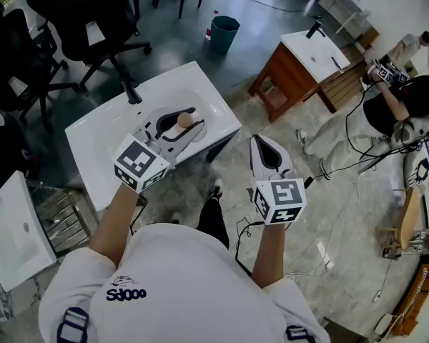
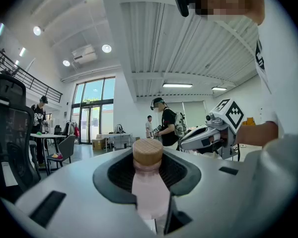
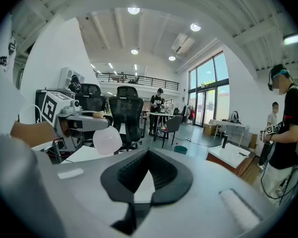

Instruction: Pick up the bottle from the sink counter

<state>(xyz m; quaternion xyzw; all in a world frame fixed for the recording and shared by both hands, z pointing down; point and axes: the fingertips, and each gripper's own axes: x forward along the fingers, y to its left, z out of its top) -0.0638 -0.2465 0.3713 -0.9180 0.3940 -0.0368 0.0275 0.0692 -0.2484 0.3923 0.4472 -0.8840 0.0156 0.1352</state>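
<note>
A pale pink bottle (image 2: 149,187) with a round wooden cap (image 1: 185,120) is lifted off the white sink counter (image 1: 100,156). My left gripper (image 1: 183,126) is shut on the bottle, which stands up between its dark pads in the left gripper view, cap topmost. In the right gripper view the bottle's rounded base (image 3: 107,140) pokes out of the left gripper at the left. My right gripper (image 1: 266,148) hangs over the floor to the right of the counter, jaws together and nothing in them.
A black faucet (image 1: 131,91) stands at the counter's back edge. A second basin on a wooden cabinet (image 1: 300,63) is at the upper right, a teal bin (image 1: 223,33) behind it. Office chairs (image 1: 93,20) fill the upper left. A person (image 1: 400,113) stands at right.
</note>
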